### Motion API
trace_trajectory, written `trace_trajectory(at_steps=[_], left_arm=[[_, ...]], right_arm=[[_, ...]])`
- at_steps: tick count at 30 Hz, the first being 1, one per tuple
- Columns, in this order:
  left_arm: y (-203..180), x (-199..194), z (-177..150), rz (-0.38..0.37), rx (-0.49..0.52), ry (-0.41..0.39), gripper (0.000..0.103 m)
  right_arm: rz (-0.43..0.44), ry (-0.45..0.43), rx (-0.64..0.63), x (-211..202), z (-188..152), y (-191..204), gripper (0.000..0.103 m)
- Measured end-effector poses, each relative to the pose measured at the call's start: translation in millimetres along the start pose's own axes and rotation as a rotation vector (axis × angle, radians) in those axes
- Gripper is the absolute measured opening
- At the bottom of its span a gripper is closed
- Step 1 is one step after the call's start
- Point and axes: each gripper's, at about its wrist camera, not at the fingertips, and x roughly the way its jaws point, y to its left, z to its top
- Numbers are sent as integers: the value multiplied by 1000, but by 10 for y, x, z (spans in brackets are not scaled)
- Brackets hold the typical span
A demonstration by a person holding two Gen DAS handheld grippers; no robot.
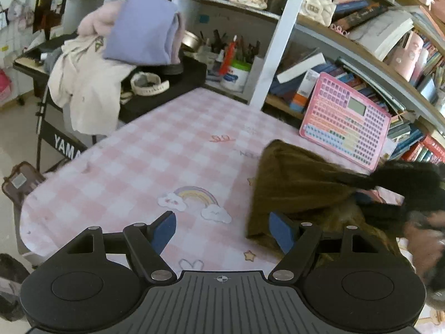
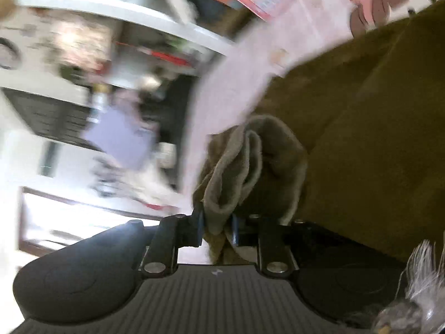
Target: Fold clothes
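An olive-brown garment [image 1: 300, 192] lies bunched on the right side of the pink checked tablecloth [image 1: 155, 156]. My left gripper [image 1: 222, 232] is open over the cloth with nothing between its blue pads; its right fingertip [image 1: 281, 232] is at the garment's near left edge. In the right wrist view the same garment [image 2: 361, 111] fills the right half, and my right gripper [image 2: 217, 229] is shut on a bunched fold of it [image 2: 239, 164]. That view is tilted and blurred. A person's hand [image 1: 425, 239] shows at the right edge of the left wrist view.
A pink toy keyboard tablet [image 1: 345, 122] leans against packed bookshelves [image 1: 383, 64] behind the table. At the back left, a lavender garment [image 1: 141, 27] and a cream garment [image 1: 86, 89] are heaped over a black Yamaha keyboard stand [image 1: 64, 142]. A pen holder [image 1: 236, 64] stands behind.
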Motion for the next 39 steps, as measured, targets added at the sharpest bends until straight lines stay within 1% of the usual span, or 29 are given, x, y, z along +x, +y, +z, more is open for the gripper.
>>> trace_trajectory(at_steps=[1,3,6,7,8,9,10,11,12,16,18,22,25,27,29,30,31,33,34,39], left_arm=[[15,4,5,-8,-2,0,76],[22,50,24,-22,-1,12,76],[-33,97,47,-39,31,22,76],[-53,105,54,-50,42,23,76],[-64,115,58,-62,51,26,76],[-74,125,58,-72,58,28,76],[-86,135,59,-82,65,29,76],[-98,144,60,-93,72,29,76],[-110,152,61,-107,75,29,76],[-162,206,75,-165,95,34,76],[-195,244,86,-188,110,43,76],[-275,299,73,-216,148,69,76],[-321,307,22,-238,171,96,76],[-371,312,-27,-238,206,114,76],[-433,336,-66,-230,251,135,76],[-459,349,-79,-230,271,141,76],[-478,354,-89,-234,286,143,76],[-504,365,-104,-258,302,149,76],[-517,372,-113,-272,308,154,76],[-614,420,-194,-316,334,191,76]], right_arm=[[2,-13,6,-87,-41,-13,17],[-98,-29,36,-54,-48,-170,17],[-173,-42,78,111,-23,-453,18],[-160,-48,77,119,-32,-468,18],[-168,-50,59,111,-46,-431,19],[-176,-53,39,103,-60,-394,25],[-188,-59,0,65,-84,-324,29],[-198,-64,-39,26,-107,-253,39],[-207,-81,-82,-28,-141,-166,43],[-247,-128,-240,-246,-349,123,48],[-291,-156,-309,-341,-471,212,50],[-420,-226,-424,-487,-807,342,51],[-568,-278,-499,-530,-1104,422,56],[-653,-301,-538,-561,-1288,444,58],[-707,-315,-538,-599,-1404,437,62],[-730,-325,-532,-632,-1455,429,65],[-756,-344,-526,-668,-1489,428,71],[-803,-380,-508,-739,-1559,421,76],[-824,-395,-498,-775,-1595,416,76],[-888,-422,-452,-911,-1753,379,78]])
